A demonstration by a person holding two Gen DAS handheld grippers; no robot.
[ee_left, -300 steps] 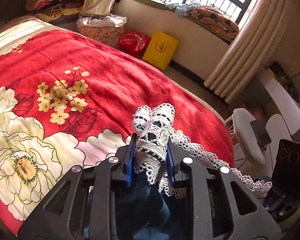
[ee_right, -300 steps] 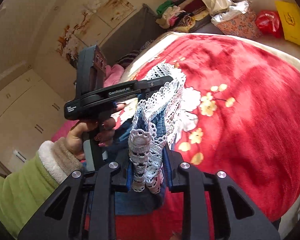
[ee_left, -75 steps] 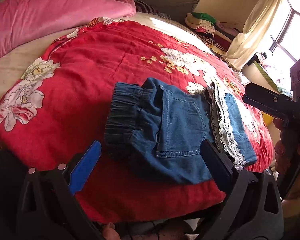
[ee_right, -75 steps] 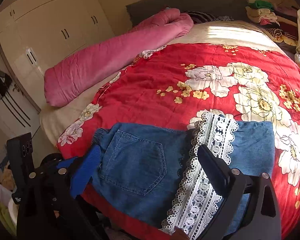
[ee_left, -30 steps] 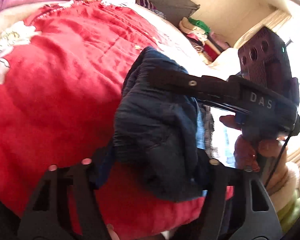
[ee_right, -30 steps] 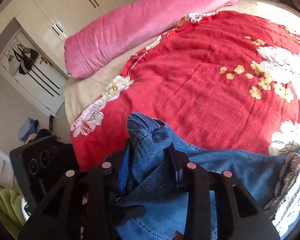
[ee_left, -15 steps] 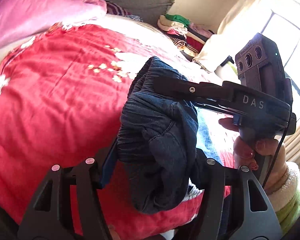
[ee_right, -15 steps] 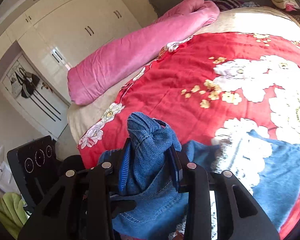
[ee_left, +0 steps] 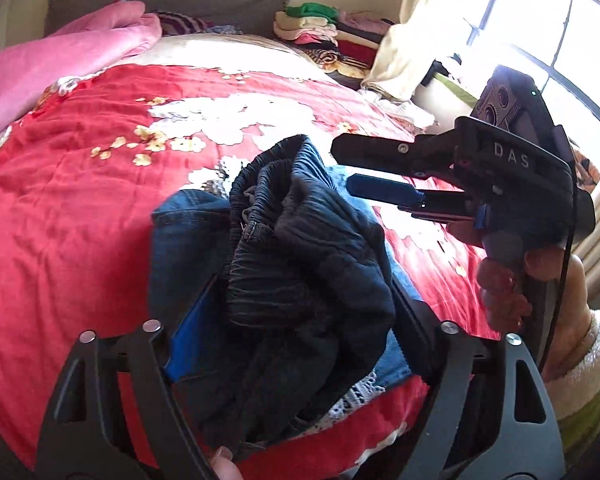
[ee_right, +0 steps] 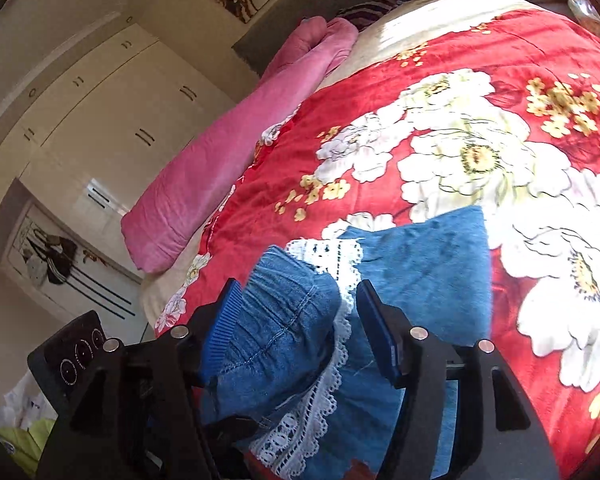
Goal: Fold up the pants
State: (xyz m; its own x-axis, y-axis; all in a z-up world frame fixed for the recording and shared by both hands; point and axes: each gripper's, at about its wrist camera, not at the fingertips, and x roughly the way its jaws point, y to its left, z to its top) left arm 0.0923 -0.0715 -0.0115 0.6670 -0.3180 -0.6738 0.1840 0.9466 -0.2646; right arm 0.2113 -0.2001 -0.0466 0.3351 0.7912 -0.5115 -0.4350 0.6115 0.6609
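Mid-fold: the left hand-held gripper (ee_left: 300,304) loosely brackets the pants' (ee_left: 300,248) bunched waistband at centre; the right hand-held gripper (ee_right: 296,316) gapes, gripping nothing; flattening remains.

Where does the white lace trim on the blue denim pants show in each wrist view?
Left wrist: white lace trim peeks out low centre, under the bunched waistband.
Right wrist: lace runs from centre down between the fingers.
Shared landmark: rolled pink quilt.

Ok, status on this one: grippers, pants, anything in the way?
Left gripper shut on bunched waistband. Right gripper open, waistband loose between fingers. Pants partly folded on red bedspread. Nothing in the way.
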